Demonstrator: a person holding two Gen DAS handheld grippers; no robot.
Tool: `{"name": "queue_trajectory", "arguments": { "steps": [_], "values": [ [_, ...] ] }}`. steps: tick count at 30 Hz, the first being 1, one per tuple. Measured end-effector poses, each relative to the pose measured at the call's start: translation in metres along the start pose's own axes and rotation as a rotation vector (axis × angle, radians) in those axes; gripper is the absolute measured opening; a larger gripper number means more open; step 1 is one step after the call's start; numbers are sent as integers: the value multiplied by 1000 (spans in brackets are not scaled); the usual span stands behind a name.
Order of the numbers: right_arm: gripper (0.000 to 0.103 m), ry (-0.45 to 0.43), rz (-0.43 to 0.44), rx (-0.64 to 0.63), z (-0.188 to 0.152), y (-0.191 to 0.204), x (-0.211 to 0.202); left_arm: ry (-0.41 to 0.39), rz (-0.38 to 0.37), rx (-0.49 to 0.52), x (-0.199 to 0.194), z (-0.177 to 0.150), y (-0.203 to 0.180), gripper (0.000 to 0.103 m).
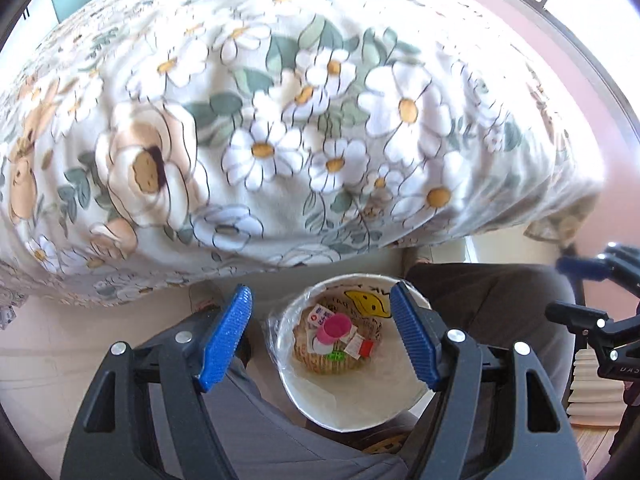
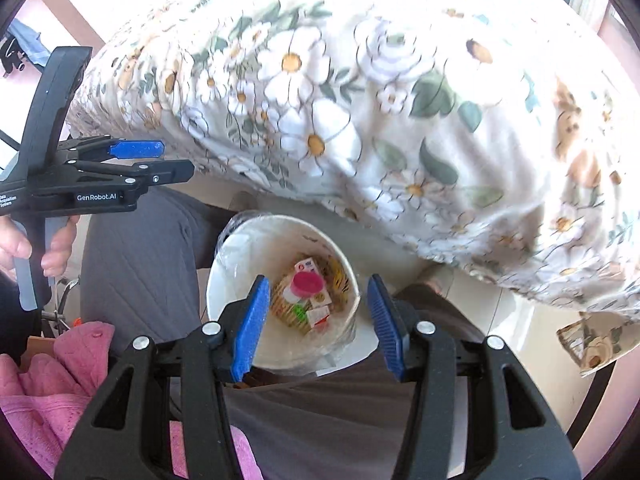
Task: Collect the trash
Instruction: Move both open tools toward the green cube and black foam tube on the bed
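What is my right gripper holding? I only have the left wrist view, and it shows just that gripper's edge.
Observer: Nothing. In the right wrist view the right gripper is open and empty, above the trash bin.
Operator: Any trash left outside the bin on that side?
Observer: None that I can see. Pink fabric fills that view's lower left corner.
Operator: How does my left gripper look from outside?
Observer: It shows side-on. A hand is wrapped around the handle of the left gripper.
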State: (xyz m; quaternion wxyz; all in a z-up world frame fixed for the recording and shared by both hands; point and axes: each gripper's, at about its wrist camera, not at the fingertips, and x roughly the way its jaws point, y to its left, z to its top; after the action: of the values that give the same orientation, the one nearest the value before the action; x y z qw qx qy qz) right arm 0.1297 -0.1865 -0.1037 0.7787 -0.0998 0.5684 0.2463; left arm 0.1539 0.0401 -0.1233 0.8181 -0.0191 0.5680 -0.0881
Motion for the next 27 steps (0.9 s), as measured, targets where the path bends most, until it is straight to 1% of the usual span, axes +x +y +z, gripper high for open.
{"name": "queue_trajectory", "arguments": {
  "steps": [1, 2, 3, 5, 8, 9, 12, 13, 16, 18, 21, 24, 27],
  "values": [
    [59, -25, -16, -14, 4, -1, -12, -15, -1, 8, -10, 9, -1, 74],
    [61, -57, -34, -26, 8, -3, -24, -31, 1, 17, -17, 16, -3, 75],
    [63, -86, -48, -37, 11, -4, -33, -50, 8, 26, -25, 23, -5, 79],
    [63, -129, -68, -51, 18, -5, -50, -96, 22, 39, -42, 38, -10, 81],
    [63, -194, -83, -60, 32, -6, -75, -151, 26, 56, -64, 57, -18, 82],
    [64, -213, -90, -65, 37, -10, -82, -169, 27, 62, -71, 63, -21, 84],
    [70, -285, -117, -76, 48, -16, -103, -228, 40, 80, -91, 79, -32, 87],
    [71, -306, -126, -80, 53, -17, -108, -244, 47, 89, -95, 85, -37, 88],
    [73, -362, -143, -90, 71, -24, -125, -276, 61, 125, -104, 105, -49, 88],
    [75, -391, -171, -102, 81, -31, -135, -303, 84, 146, -110, 123, -58, 89],
    [75, -421, -197, -109, 102, -48, -141, -334, 99, 161, -117, 151, -68, 89],
    [76, -439, -216, -112, 126, -67, -143, -341, 94, 168, -115, 185, -77, 89],
    [76, -450, -235, -118, 156, -88, -138, -335, 89, 184, -102, 222, -85, 89]
  ]
}}
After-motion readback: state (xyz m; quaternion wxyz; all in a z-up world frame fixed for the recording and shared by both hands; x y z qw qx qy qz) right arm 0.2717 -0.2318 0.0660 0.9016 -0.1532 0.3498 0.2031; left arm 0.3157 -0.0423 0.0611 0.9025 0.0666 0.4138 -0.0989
